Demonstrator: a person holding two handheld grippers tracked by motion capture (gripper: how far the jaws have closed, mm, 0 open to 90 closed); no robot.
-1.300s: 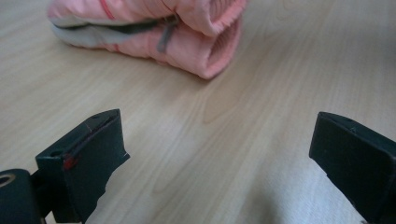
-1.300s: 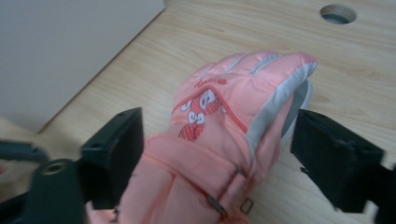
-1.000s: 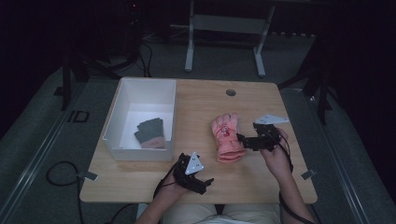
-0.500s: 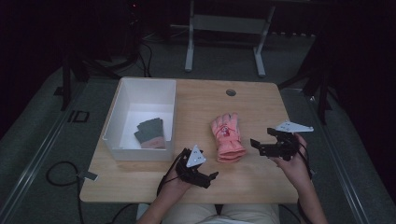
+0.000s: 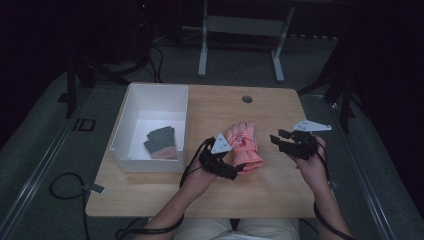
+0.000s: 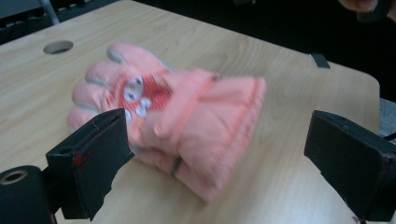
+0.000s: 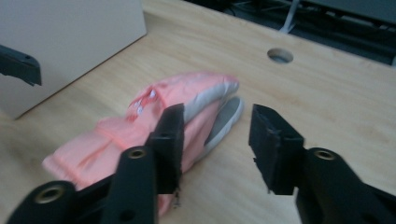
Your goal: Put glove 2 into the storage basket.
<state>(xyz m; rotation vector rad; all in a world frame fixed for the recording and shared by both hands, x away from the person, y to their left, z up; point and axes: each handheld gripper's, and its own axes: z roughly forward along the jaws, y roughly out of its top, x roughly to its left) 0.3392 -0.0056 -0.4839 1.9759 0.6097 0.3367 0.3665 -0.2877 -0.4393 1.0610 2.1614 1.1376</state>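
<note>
On my far left, a white bin point(image 5: 136, 104) sits at the left edge of the wooden surface point(image 5: 280, 185), with a dark grey glove point(image 5: 161, 142) lying on its floor toward the near wall. Next comes my left tool point(image 5: 239, 170), low over the surface near its front edge, jaws spread wide on either side of the cuff of the pink ski glove point(image 5: 244, 146); in the left gripper view the cuff lies between the two pads without either touching it. The glove lies flat around the middle of the surface, fingers pointing toward the far edge, where a round cable hole point(image 5: 247, 99) sits. Further right, my right tool point(image 5: 276, 137) hangs well apart from the glove on the side of the right edge, jaws parted and holding nothing.
</note>
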